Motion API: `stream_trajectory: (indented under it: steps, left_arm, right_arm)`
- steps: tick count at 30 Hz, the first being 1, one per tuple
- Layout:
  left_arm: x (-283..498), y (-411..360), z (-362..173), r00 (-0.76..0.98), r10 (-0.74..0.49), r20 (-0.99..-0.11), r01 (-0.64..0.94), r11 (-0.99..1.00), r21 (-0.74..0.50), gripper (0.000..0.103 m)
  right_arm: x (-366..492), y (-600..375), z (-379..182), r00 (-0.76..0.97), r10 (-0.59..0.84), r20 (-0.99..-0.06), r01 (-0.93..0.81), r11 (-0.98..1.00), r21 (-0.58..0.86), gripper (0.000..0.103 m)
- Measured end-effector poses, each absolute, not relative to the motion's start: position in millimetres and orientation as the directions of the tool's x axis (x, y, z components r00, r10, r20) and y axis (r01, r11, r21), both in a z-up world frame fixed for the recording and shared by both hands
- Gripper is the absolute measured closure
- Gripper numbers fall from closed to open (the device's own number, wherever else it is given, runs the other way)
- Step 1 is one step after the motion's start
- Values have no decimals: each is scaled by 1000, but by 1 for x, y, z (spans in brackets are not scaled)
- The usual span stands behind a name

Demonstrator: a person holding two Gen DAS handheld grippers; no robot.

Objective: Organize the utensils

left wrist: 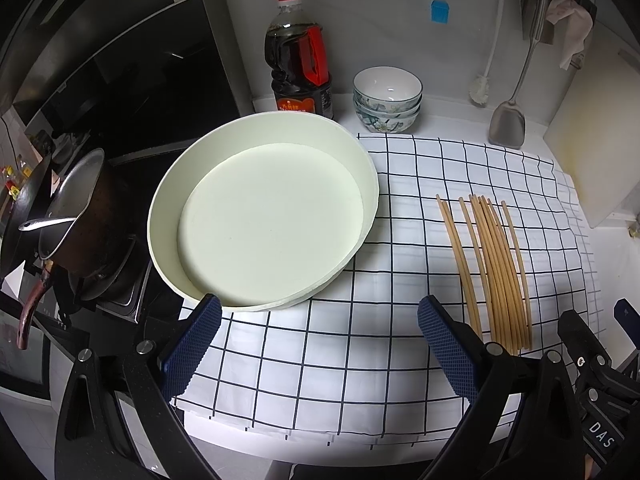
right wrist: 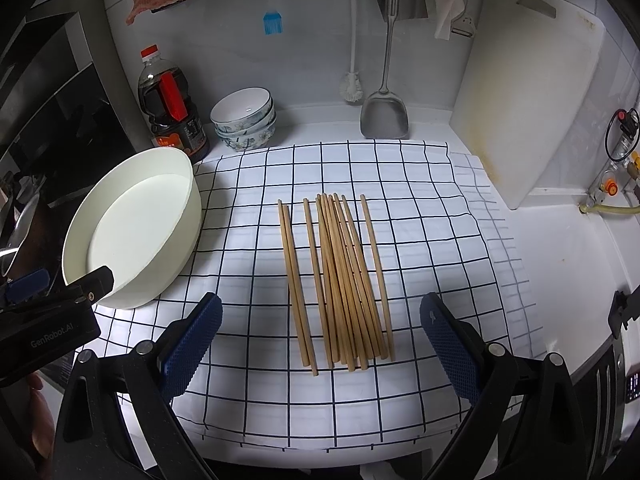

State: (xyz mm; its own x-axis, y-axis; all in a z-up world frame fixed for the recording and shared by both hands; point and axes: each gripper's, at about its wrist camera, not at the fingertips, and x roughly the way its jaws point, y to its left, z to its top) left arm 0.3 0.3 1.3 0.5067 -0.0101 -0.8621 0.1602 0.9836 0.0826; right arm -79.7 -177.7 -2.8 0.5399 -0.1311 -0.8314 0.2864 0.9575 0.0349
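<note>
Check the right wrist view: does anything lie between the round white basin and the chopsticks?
Nothing: between the basin and the chopsticks lies only bare checked cloth. The right wrist view shows it clearly.

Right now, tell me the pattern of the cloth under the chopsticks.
The cloth is white with a dark grid of thin lines; the right wrist view shows it best.

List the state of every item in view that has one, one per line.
Left gripper: open, empty.
Right gripper: open, empty.
Round white shallow container: upright, empty.
Wooden chopsticks: lying loose on the checked cloth.
Dark sauce bottle with red cap: capped, upright.
Patterned ceramic bowls: stacked, top one empty.
</note>
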Motion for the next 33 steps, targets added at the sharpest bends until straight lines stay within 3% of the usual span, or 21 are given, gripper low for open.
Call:
stream_trajectory:
  steps: [33]
  left_arm:
    - [-8, -3, 1, 506, -14, -863, 163, 983, 79, 6]
  right_arm:
    - [-82, -180, -1, 543, -127, -830, 292, 955, 45, 8]
